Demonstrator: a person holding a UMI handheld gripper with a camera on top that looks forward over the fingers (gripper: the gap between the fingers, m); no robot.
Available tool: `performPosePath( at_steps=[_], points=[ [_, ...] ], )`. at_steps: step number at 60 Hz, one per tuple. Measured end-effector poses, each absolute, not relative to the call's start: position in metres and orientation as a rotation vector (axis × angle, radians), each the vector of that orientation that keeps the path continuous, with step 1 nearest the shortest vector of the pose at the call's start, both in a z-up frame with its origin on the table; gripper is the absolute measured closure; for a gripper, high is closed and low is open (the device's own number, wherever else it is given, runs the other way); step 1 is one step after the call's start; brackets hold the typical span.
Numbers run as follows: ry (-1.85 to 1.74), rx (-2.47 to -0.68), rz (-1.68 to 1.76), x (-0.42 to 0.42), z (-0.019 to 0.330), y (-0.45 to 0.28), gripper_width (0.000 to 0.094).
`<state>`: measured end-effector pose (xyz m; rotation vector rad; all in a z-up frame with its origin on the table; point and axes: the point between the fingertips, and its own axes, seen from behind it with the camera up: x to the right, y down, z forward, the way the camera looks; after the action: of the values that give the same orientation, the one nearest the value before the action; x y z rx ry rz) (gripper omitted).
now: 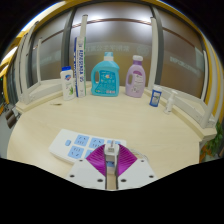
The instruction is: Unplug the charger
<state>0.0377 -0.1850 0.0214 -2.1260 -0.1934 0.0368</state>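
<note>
A white power strip [76,146] with blue-marked sockets lies on the beige table [150,130], just ahead of my fingers and to their left. A small white charger [112,150] stands at the strip's right end, between my fingers. My gripper [112,160] is shut on the charger, with the pink pads [96,158] pressing it from both sides. The pads hide the charger's base, so I cannot tell whether its pins sit in the strip.
Along the table's far rim stand a white tube [68,80], a tall white box [81,50], a blue bottle [106,75], a pink bottle [135,78] and two small containers [156,97]. A raised ledge and wood-panelled wall run behind them.
</note>
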Motion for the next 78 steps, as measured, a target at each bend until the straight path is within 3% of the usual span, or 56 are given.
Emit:
performPosePath(
  at_steps=[5, 17, 20, 26, 39, 42, 50, 53, 55, 63, 78],
  points=[
    [-0.163, -2.135, 0.077, 0.037, 0.03, -0.183, 0.0846],
    [-0.127, -1.711, 0.171, 0.054, 0.274, -0.17, 0.085],
    [-0.071, -1.683, 0.18, 0.08, 0.29, -0.167, 0.085],
    [-0.04, -1.744, 0.171, 0.117, 0.264, -0.16, 0.085],
    [-0.104, -2.052, 0.068, 0.161, 0.072, -0.165, 0.0844],
    [-0.1, -2.119, 0.063, 0.166, 0.042, -0.172, 0.0831],
    [-0.074, -2.171, 0.079, 0.17, 0.012, -0.173, 0.0745],
    [-0.06, -2.179, 0.087, 0.171, 0.011, -0.172, 0.0697],
    [-0.048, -2.186, 0.074, 0.176, 0.011, -0.173, 0.0613],
    [-0.032, -2.188, 0.002, 0.188, 0.032, -0.188, 0.0075],
    [0.029, -2.129, -0.141, 0.199, 0.144, -0.31, 0.0084]
  ],
)
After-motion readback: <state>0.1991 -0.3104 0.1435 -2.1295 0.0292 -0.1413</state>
